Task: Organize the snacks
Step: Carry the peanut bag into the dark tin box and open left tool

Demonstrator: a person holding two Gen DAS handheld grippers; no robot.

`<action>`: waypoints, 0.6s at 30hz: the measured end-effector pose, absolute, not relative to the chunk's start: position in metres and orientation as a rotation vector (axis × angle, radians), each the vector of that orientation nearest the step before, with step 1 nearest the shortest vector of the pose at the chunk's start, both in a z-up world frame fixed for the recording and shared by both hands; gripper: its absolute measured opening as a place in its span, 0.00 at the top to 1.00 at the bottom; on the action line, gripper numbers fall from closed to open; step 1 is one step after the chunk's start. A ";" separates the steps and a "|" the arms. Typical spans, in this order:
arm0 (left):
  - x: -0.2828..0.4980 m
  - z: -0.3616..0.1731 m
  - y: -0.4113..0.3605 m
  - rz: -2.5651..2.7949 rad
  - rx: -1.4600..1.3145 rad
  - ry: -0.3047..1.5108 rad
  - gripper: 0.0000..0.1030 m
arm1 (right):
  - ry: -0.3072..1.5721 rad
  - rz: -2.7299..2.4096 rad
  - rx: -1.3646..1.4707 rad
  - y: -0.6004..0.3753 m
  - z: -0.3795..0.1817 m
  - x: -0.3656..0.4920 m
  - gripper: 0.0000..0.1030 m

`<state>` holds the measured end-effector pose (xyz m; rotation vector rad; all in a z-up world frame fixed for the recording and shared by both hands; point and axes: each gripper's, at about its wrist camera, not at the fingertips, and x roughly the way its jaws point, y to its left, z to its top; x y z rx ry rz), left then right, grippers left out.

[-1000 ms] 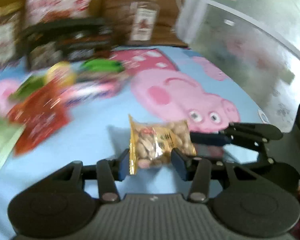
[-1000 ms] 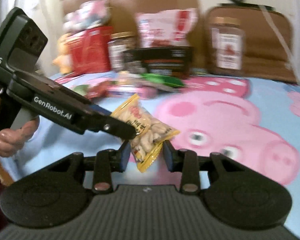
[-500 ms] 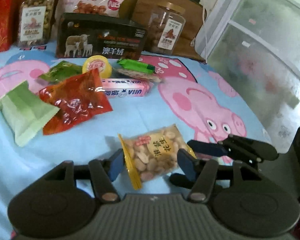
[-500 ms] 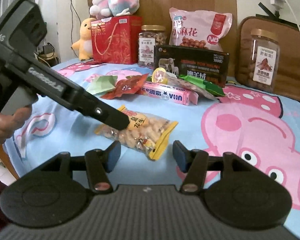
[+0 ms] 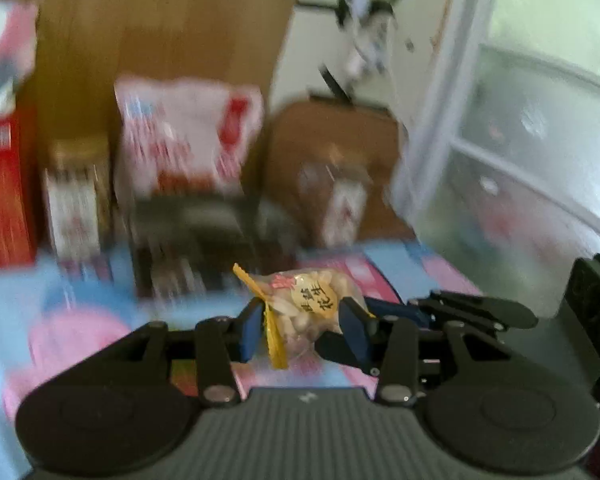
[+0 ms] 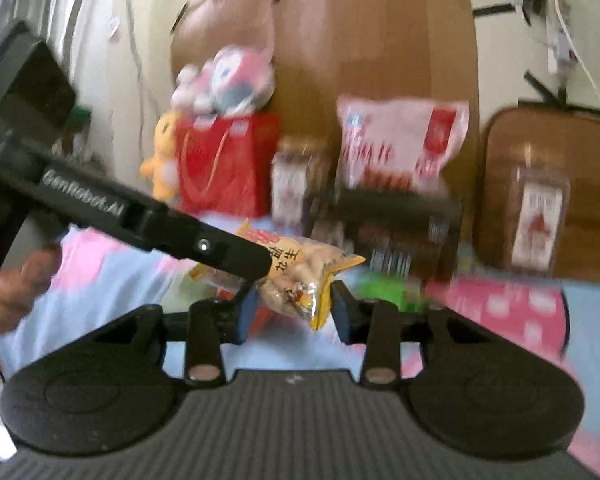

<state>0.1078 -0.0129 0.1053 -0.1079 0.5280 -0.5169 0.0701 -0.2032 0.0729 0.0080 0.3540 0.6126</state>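
Half a second ago the peanut packet (image 5: 300, 308) lay on the blue cartoon bedsheet (image 6: 108, 276) between wider fingers; now it hangs above the sheet, and the row of snacks at the wooden headboard (image 6: 380, 40) looks nearer and blurred. The fingers of both grippers have just been closing. The left gripper (image 5: 302, 326) is narrow and pinches the packet's yellow-edged end. The right gripper (image 6: 290, 308) is narrow too and clamps the other end (image 6: 320, 300)

Blurred jar (image 6: 538, 216) labels, perhaps nuts, are unreadable.
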 end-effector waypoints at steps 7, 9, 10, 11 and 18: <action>0.226 0.099 -0.010 -0.337 -0.167 0.539 0.61 | 0.395 0.540 0.114 -0.181 0.077 0.195 0.59; 0.245 0.094 -0.011 -0.293 -0.159 0.556 0.61 | 0.438 0.519 0.105 -0.172 0.072 0.215 0.58; 0.253 0.090 -0.010 -0.273 -0.148 0.567 0.60 | 0.452 0.511 0.104 -0.168 0.068 0.226 0.57; 0.259 0.087 -0.011 -0.257 -0.139 0.576 0.60 | 0.468 0.505 0.100 -0.164 0.064 0.236 0.56; 0.262 0.079 0.002 -0.218 -0.127 0.578 0.29 | 0.494 0.487 0.122 -0.167 0.056 0.244 0.33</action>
